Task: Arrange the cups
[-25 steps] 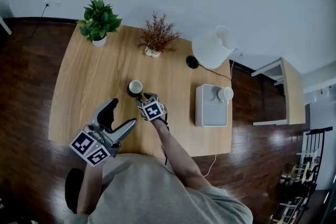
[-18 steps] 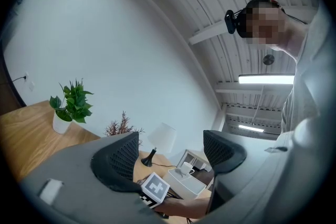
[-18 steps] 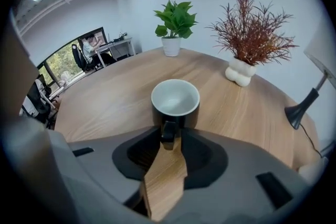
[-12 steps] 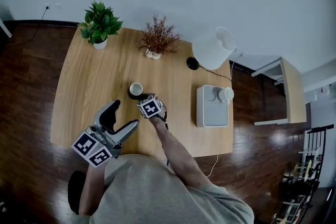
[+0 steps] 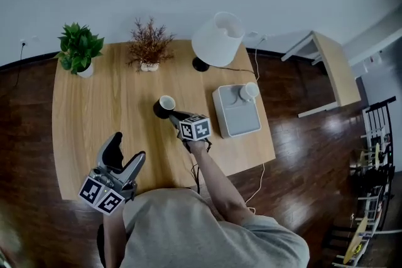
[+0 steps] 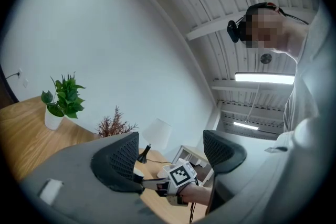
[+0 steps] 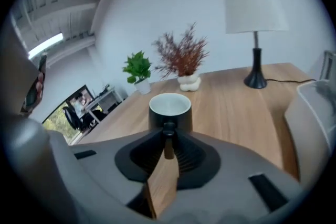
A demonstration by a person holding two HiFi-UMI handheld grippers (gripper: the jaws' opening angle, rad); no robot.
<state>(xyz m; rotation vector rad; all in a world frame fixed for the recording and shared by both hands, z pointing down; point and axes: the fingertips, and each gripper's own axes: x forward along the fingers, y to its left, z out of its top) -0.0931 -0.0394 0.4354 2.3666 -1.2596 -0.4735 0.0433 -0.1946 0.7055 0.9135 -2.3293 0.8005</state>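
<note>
A black cup [image 5: 164, 105] with a white inside sits at the tip of my right gripper [image 5: 178, 117], near the middle of the wooden table [image 5: 88, 110]. In the right gripper view the jaws are shut on the thin handle of the cup [image 7: 169, 109], which stands upright just beyond my right gripper [image 7: 168, 136]. A small white cup [image 5: 249, 91] rests on a grey box [image 5: 235, 113] to the right. My left gripper [image 5: 127, 150] is open and holds nothing, near the table's front edge. In its own view my left gripper [image 6: 168, 152] looks towards the right hand.
Along the table's far edge stand a green potted plant [image 5: 78, 47], a dried reddish plant [image 5: 149, 44] and a white-shaded lamp [image 5: 217, 39]. The lamp's cable trails off the right side. A small wooden side table [image 5: 326, 66] stands on the dark floor to the right.
The right gripper has carried the black cup to the right across the table, towards the grey box. The head view has swung right. The left gripper has hardly moved.
</note>
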